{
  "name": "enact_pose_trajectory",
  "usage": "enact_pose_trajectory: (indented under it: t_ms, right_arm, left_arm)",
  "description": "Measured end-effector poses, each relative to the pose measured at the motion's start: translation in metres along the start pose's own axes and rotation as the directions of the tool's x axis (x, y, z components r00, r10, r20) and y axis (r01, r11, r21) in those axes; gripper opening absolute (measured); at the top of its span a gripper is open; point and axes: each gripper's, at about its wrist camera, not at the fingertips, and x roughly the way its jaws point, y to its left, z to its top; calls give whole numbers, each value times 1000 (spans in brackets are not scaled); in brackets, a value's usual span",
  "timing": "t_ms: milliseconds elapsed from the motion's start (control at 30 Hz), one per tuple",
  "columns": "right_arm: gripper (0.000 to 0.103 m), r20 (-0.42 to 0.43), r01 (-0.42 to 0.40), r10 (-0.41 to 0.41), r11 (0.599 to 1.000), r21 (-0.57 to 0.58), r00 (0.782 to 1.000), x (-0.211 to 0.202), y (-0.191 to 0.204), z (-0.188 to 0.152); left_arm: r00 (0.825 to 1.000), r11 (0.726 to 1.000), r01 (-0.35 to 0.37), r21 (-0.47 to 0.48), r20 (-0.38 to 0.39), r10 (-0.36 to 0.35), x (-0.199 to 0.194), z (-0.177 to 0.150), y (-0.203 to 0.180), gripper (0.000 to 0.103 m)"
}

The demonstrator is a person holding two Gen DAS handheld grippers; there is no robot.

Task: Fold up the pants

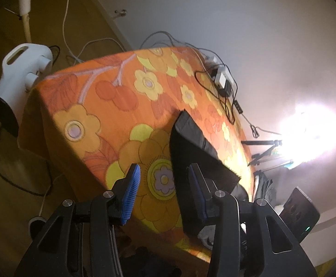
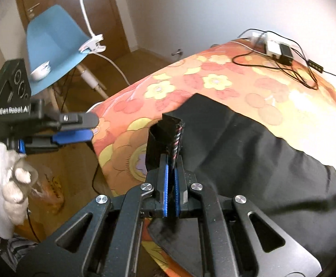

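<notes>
Your right gripper [image 2: 171, 168] pinches a raised fold of the black pants [image 2: 248, 152], its blue pads pressed together on the cloth at the near edge of the orange flowered tablecloth [image 2: 214, 83]. The rest of the pants lies spread across the table to the right. Your left gripper [image 1: 164, 191] hovers beside them, fingers spread, holding nothing, in a white-gloved hand [image 2: 4, 173].
</notes>
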Motion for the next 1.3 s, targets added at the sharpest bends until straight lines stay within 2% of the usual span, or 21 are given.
enact_pose_trajectory:
  t_ms: [133,267,433,567,700,767,867,933,1000,1033,1200,1300]
  right_arm:
    - [4,28,-11,10,999,39,1000,-12,-12,0]
    - [4,86,-21,10,992,128,996,-35,-35,-5]
    - [4,155,-23,-16,968,249,988,-75,-75,-33]
    - [4,201,29,-105,937,349,974,-117,-113,-66]
    - [4,230,172,-273,909,381,934,-169,-138,-102]
    - [4,215,227,-337,881,415,917,-192,-151,-124]
    - [4,163,269,-384,837,476,909,-207,-169,-158]
    - [4,138,263,-380,820,509,915,-211,-180,-177]
    - [4,124,226,-347,802,553,929,-211,-189,-198]
    - [4,122,204,-328,795,572,937,-210,-192,-207]
    - [7,147,102,-243,776,623,959,-208,-208,-228]
    - [20,177,10,-167,754,657,970,-208,-221,-235]
  left_arm:
    - [999,999,-25,24,-48,26,18,-8,-4,41]
    - [994,993,-67,98,-83,76,38,-19,-18,41]
    - [990,981,-61,186,-115,83,57,-35,-52,41]
    - [989,960,-43,275,-127,81,70,-49,-90,41]
    - [986,944,-13,329,-154,67,79,-66,-118,41]
    - [983,931,15,364,-178,53,86,-81,-137,41]
    - [976,907,56,417,-216,39,96,-105,-165,41]
    - [969,889,81,451,-243,34,104,-121,-180,41]
    - [962,853,96,513,-266,52,112,-144,-201,41]
    - [958,826,99,555,-278,72,120,-159,-211,41]
    - [938,762,80,643,-308,161,155,-197,-230,41]
    - [933,748,67,660,-307,187,165,-207,-232,41]
